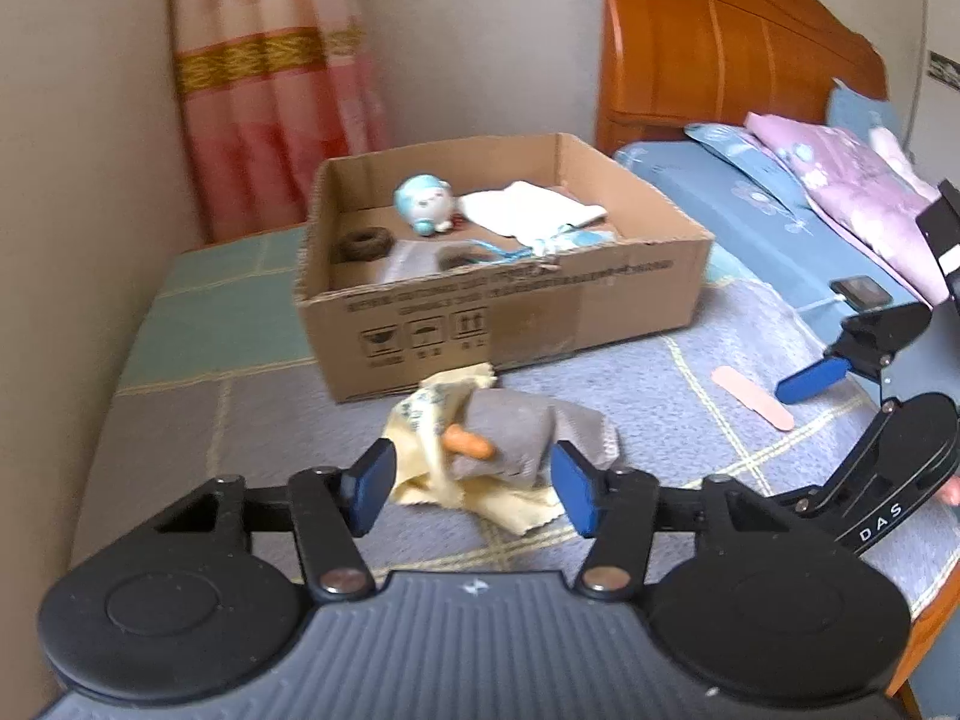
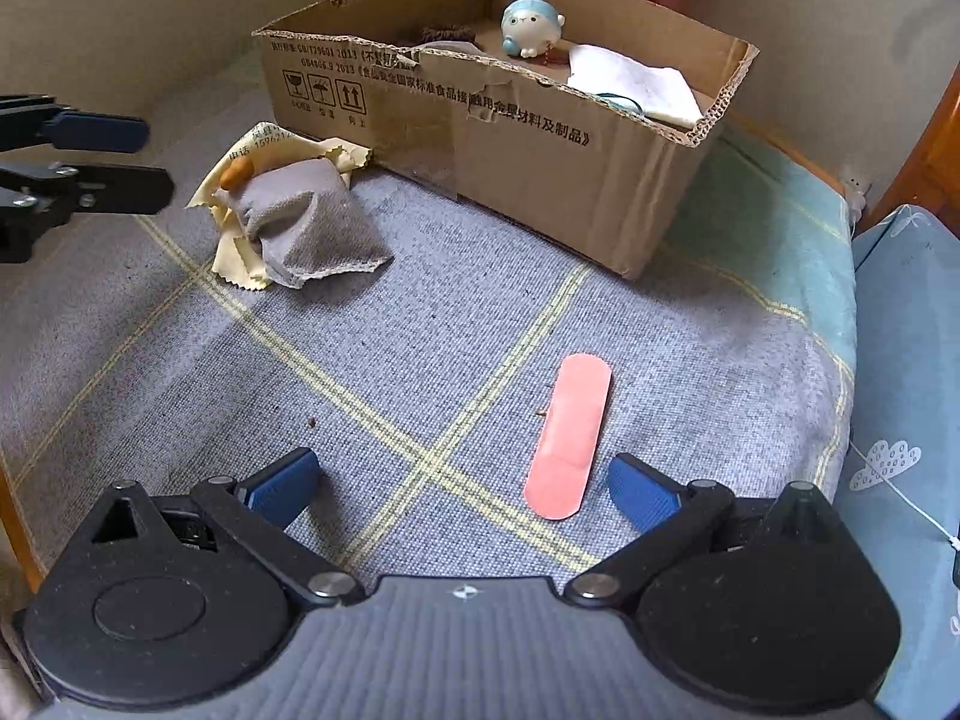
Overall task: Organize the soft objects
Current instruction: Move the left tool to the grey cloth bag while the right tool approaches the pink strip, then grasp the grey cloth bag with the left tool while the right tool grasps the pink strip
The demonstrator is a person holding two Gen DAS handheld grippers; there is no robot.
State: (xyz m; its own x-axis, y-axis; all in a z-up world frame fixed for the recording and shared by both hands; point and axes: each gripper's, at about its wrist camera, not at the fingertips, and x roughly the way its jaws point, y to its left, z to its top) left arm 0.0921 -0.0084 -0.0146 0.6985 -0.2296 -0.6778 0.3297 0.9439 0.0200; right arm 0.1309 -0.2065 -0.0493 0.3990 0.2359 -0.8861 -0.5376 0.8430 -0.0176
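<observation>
The left gripper (image 1: 474, 483) is being held low over the checked bed cover (image 2: 420, 324), its blue pads standing partly apart on either side of a grey cloth bundle (image 1: 522, 438); whether the pads are pressing on it cannot be told. The bundle is lying on a pale yellow cloth (image 1: 420, 426) with pinked edges, and a small orange piece (image 1: 471, 443) is sticking out of the bundle's top. Both are seen at 12 o'clock from this gripper, just short of the box.

The right gripper (image 2: 462, 489) is being held with its jaws spread wide and nothing between the pads. A pink adhesive plaster (image 2: 570, 438) is lying flat on the cover at 1 o'clock from it, just beside the right-hand pad.

A shallow open cardboard box (image 1: 540, 312) is sitting on the cover at 12 o'clock, beyond the bundle. Inside it, a small blue-and-white plush figure (image 1: 423, 204) is seen toward the far wall, a folded white cloth (image 1: 534, 210) at 3 o'clock from the figure, a dark ring-shaped item (image 1: 363, 243) at 9 o'clock, and a grey cloth (image 1: 414, 261) against the near wall. Light blue cord and fabric (image 1: 552, 243) are lying beside the white cloth.
</observation>
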